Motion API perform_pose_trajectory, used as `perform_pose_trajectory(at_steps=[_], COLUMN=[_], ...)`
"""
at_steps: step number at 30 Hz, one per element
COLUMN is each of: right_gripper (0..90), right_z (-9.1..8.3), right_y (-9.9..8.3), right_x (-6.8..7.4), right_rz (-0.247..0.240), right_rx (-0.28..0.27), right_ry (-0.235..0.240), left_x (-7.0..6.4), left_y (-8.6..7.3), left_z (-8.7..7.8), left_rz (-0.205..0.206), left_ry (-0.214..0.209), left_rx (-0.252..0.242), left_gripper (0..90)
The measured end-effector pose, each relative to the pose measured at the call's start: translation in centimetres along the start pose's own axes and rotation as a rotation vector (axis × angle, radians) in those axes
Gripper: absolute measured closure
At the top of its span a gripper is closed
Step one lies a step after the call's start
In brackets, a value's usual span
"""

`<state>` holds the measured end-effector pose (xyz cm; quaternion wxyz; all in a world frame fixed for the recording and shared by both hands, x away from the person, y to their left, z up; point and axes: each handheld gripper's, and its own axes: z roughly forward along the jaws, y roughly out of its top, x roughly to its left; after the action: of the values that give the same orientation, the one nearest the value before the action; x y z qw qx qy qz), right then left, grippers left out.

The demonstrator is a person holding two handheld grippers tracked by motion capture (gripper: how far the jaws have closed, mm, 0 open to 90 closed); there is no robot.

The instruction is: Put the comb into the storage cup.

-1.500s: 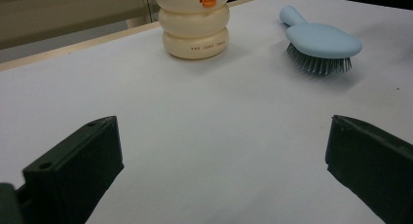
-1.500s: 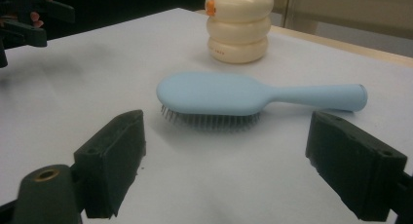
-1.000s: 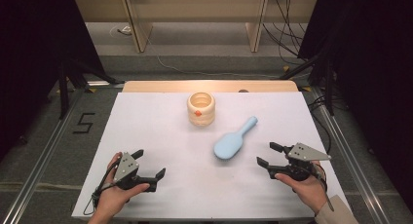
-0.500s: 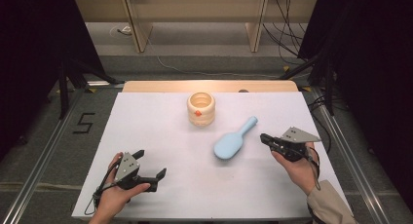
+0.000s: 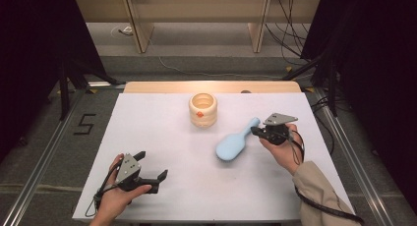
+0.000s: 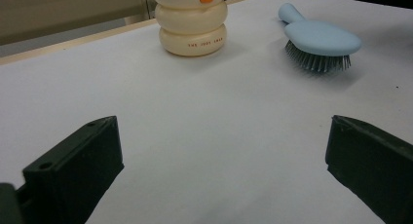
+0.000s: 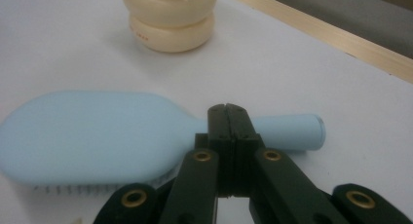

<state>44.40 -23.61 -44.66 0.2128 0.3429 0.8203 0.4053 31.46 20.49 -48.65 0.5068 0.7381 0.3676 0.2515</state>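
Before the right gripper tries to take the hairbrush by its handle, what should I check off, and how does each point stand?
1. Right gripper at the handle: ok, its tips sit over the handle of the blue hairbrush.
2. Jaws open to take the handle: not ok, they are pressed together.
3. Hairbrush lying stable: ok, bristles down on the white table.
4. Cream ringed container apart from the brush: ok.
5. Left gripper out of the way: ok, open, at the table's near left.
6. Contact with the handle: cannot tell.
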Motion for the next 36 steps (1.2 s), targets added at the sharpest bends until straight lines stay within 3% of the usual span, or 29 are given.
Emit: perform_pose_trajectory(at_steps=[1,12,23,36], right_gripper=[90.0,90.0,90.0,90.0], right_z=[0.9,4.5,6.9,8.1], right_y=[0.6,2.9,3.0,2.5], right_x=[-0.4,-2.1,-2.9,-3.0], right_rz=[-0.001,0.002,0.012,-0.003], right_rx=[0.020,0.105,0.183,0.242], right_ry=[-0.006,-0.043,-0.065,-0.086], left_x=[0.0,0.0,0.1,0.1], left_y=[0.0,0.0,0.0,-0.1], left_z=[0.0,0.0,0.0,0.1], left_rz=[0.000,0.000,0.001,-0.003], left_ry=[0.000,0.001,0.005,0.002], left_rx=[0.000,0.001,0.001,0.004], left_gripper=[0.0,0.0,0.0,0.0])
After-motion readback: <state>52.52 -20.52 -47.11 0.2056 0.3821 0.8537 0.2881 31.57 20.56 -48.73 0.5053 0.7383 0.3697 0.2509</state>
